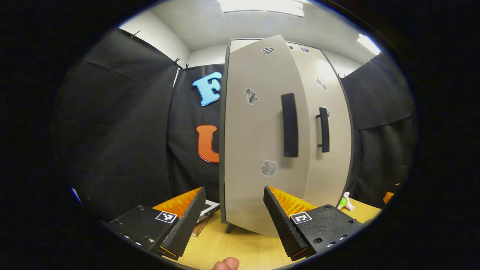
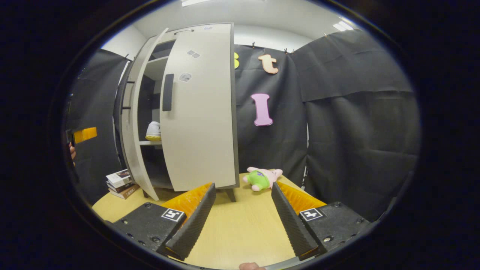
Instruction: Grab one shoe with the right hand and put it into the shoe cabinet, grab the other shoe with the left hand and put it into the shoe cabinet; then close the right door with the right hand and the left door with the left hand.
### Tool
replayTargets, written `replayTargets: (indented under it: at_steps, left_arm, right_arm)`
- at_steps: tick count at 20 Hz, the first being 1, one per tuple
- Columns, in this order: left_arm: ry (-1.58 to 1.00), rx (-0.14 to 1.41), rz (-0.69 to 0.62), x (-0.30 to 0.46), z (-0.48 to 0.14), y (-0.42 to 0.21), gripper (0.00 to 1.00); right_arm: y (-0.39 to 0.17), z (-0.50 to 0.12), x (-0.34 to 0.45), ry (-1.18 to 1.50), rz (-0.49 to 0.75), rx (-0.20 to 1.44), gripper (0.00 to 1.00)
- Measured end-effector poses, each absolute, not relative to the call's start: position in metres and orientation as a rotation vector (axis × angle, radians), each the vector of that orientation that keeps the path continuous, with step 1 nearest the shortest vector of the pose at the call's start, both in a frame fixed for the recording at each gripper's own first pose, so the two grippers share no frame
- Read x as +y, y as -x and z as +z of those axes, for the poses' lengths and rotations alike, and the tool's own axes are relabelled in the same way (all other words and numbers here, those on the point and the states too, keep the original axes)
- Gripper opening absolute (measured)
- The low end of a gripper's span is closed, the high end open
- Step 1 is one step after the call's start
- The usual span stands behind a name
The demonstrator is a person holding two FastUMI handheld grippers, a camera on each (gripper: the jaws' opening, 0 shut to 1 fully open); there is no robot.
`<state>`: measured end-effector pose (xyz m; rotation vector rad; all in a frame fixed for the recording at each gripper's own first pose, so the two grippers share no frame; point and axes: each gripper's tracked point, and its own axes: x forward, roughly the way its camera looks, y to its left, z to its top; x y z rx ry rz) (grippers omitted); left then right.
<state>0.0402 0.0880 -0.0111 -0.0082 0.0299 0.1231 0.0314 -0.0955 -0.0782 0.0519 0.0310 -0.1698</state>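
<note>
We hold both the left tongs (image 1: 232,221) and right tongs (image 2: 242,221) wide, gripping nothing. The left door (image 1: 258,150) stands partly ajar; a shoe (image 2: 153,131) rests on the shoe cabinet (image 2: 195,112) shelf.

White ceiling light panels (image 1: 262,5) light both views evenly and brightly. A soft glare patch sits on the tall beige cabinet's right door (image 1: 324,71). Fisheye distortion bows the cabinet's edges, the black handle (image 1: 289,125) looks slightly blurred, and the rims darken.
</note>
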Motion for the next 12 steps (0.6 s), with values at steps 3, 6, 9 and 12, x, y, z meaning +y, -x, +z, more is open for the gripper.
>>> replayTargets:
  at_steps: [3,6,9,12]
  left_arm:
    - [0.05,0.055,0.027,0.038,-0.03,-0.022,0.94]
    - [0.065,0.092,-0.057,-0.001,-0.045,-0.007,0.94]
    - [0.078,0.103,-0.101,-0.024,-0.052,0.005,0.94]
    - [0.077,0.097,-0.112,-0.03,-0.052,0.01,0.94]
  right_arm:
    - [-0.031,-0.076,-0.083,-0.044,-0.141,0.027,0.97]
    - [-0.025,-0.075,-0.069,-0.034,-0.103,0.02,0.97]
    - [-0.019,-0.073,-0.053,-0.04,-0.055,0.014,0.94]
    - [-0.01,-0.069,-0.047,-0.02,-0.045,-0.005,0.97]
